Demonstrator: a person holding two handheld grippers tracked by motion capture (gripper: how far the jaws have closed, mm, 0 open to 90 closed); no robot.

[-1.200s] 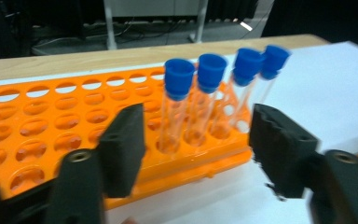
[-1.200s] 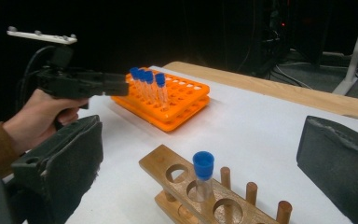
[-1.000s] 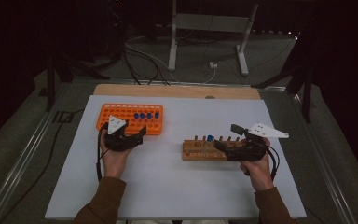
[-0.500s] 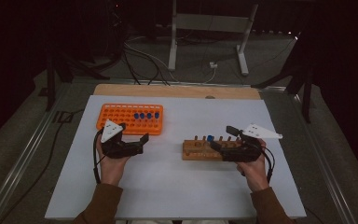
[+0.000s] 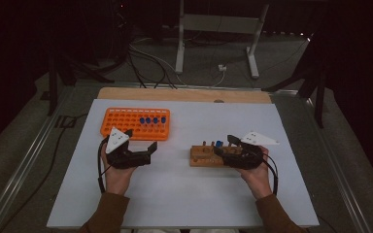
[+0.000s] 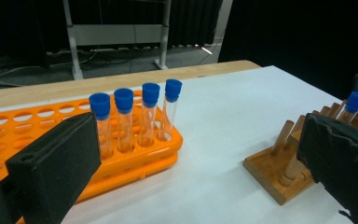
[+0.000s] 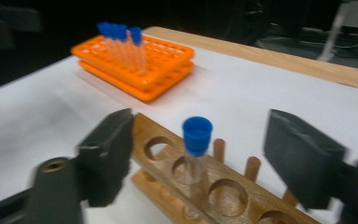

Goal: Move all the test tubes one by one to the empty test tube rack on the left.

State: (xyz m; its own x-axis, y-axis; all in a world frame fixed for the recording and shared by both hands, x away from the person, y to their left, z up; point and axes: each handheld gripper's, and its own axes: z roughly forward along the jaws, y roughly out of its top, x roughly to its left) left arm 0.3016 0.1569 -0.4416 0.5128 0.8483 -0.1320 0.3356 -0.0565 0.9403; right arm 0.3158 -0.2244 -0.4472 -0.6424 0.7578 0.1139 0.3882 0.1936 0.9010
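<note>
A blue-capped test tube [image 7: 196,149] stands upright in a hole of the wooden rack [image 5: 205,156] on the white tabletop [image 5: 189,194], right of centre. The right gripper [image 5: 230,146] sits at that rack with its fingers [image 7: 107,154] spread wide on either side of the tube, not touching it. Well to the left, four more capped tubes [image 6: 133,116] stand in a row in the orange rack [image 5: 135,123], and the left gripper [image 5: 138,145] is just in front of it, fingers wide and empty.

A white table top [image 5: 184,194], cables [image 5: 150,58] on the floor behind.
</note>
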